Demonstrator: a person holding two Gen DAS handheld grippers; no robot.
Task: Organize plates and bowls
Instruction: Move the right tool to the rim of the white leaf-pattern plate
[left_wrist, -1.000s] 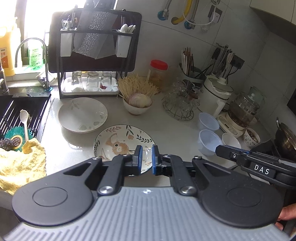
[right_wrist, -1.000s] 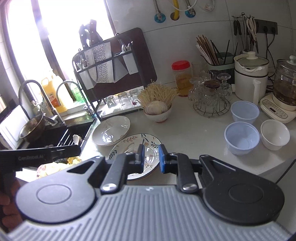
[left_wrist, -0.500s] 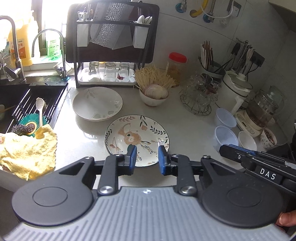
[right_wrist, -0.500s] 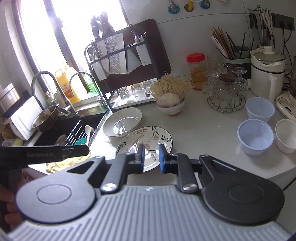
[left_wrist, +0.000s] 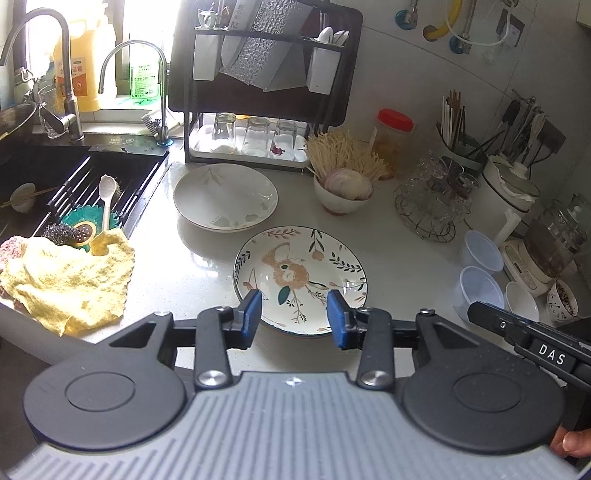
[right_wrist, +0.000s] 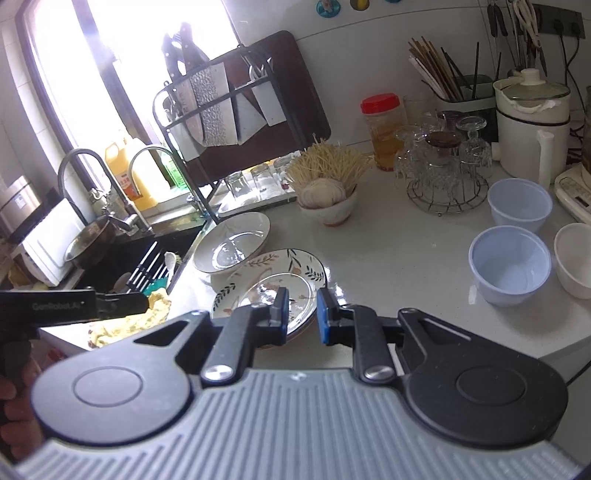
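Now the left gripper (left_wrist: 294, 313) has just been opening — jaws spread above the near rim of the floral plate (left_wrist: 300, 277) on the desk (left_wrist: 399, 254), nothing held. Right gripper (right_wrist: 300, 312) narrow, empty. Pickup looks imminent — plain plate (left_wrist: 225, 195) waits just beyond.

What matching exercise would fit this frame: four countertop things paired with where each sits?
Things:
1. patterned plate
2. white plate
3. yellow cloth
4. blue bowls

Places:
A. draped at the sink's edge
B. beside a small white bowl, near the kettle end
C. just ahead of the left gripper's open fingers
D. in front of the rack with upturned glasses

Pairs: 1-C, 2-D, 3-A, 4-B
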